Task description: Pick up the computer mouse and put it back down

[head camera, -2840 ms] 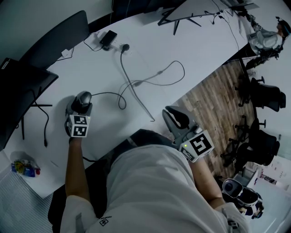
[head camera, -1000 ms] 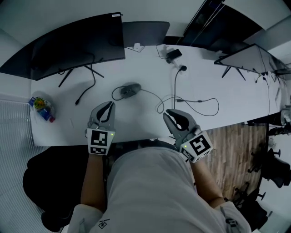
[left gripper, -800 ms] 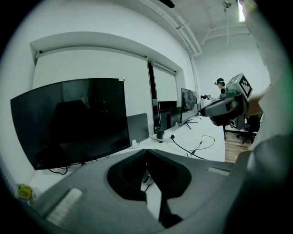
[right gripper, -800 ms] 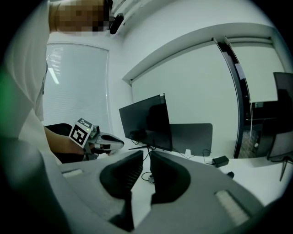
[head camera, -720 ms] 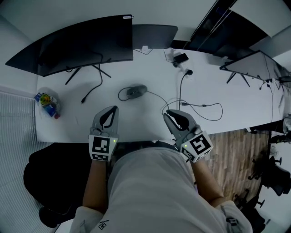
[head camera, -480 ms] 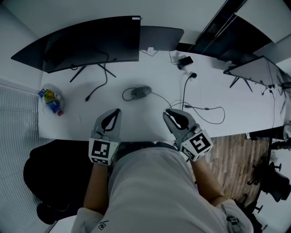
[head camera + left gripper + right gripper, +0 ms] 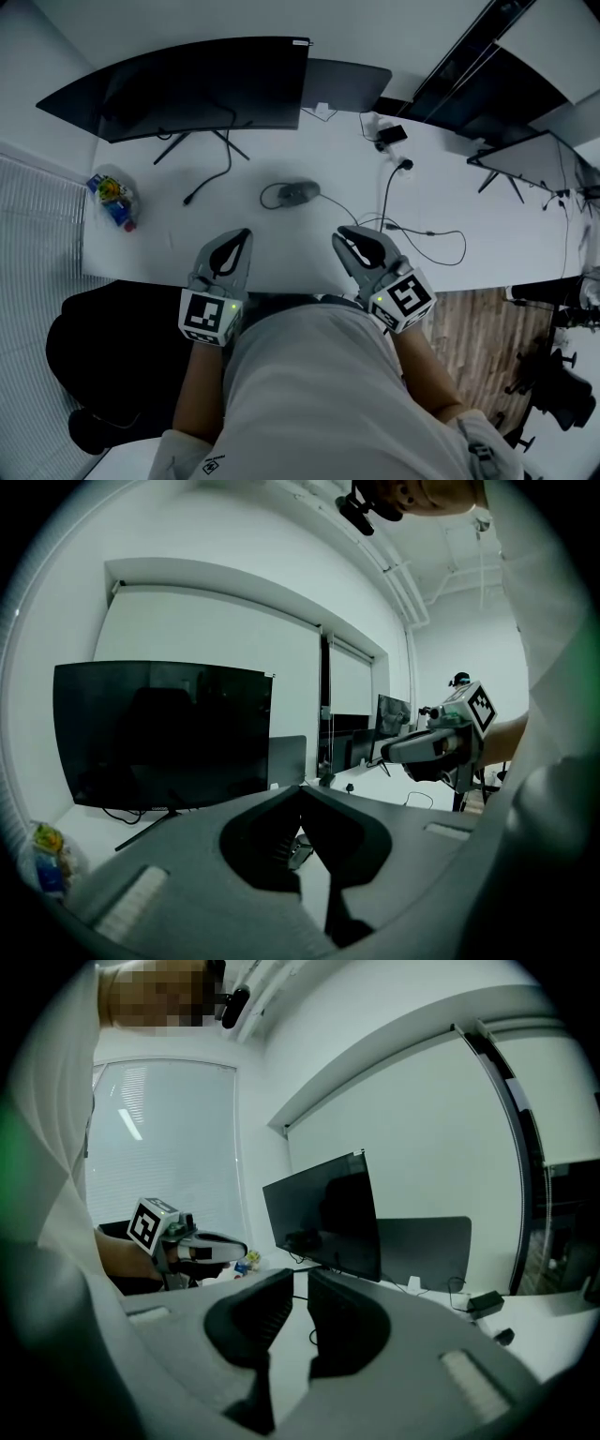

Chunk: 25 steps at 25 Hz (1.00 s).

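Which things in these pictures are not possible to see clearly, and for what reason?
The computer mouse: head view, too small to show its buttons or wheel.
The colourful packet: head view, its print is too small to read; left gripper view, blurred at the lens edge.
The table, near edge: head view, partly hidden by the person's body.

Light grey short-sleeved shirt [image 7: 309, 394], grey left tool [image 7: 241, 234] and right tool [image 7: 340, 235], black-and-white marker cubes [image 7: 208, 317], small green lights [image 7: 231, 307]
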Each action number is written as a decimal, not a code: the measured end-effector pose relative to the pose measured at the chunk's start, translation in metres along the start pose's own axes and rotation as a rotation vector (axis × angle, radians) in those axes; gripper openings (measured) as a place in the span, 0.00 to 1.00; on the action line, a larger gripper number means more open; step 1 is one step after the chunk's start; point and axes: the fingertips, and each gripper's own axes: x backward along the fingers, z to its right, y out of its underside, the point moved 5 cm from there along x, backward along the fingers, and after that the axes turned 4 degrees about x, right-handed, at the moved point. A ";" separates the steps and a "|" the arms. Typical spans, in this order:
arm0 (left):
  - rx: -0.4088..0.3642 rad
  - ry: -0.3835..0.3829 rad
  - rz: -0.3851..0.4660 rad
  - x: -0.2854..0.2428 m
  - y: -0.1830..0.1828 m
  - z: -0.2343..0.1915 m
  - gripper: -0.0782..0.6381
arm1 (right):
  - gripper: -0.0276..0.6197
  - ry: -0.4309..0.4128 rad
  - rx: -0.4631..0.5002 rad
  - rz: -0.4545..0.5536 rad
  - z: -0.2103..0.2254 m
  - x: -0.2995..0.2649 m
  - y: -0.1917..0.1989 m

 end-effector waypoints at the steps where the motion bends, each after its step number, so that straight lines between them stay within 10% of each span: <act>1: 0.000 0.000 0.004 0.000 -0.001 0.001 0.12 | 0.12 -0.001 0.001 0.002 0.000 0.000 -0.001; 25: -0.025 0.007 -0.033 -0.008 0.007 0.011 0.12 | 0.12 0.048 0.013 0.005 0.003 0.014 -0.001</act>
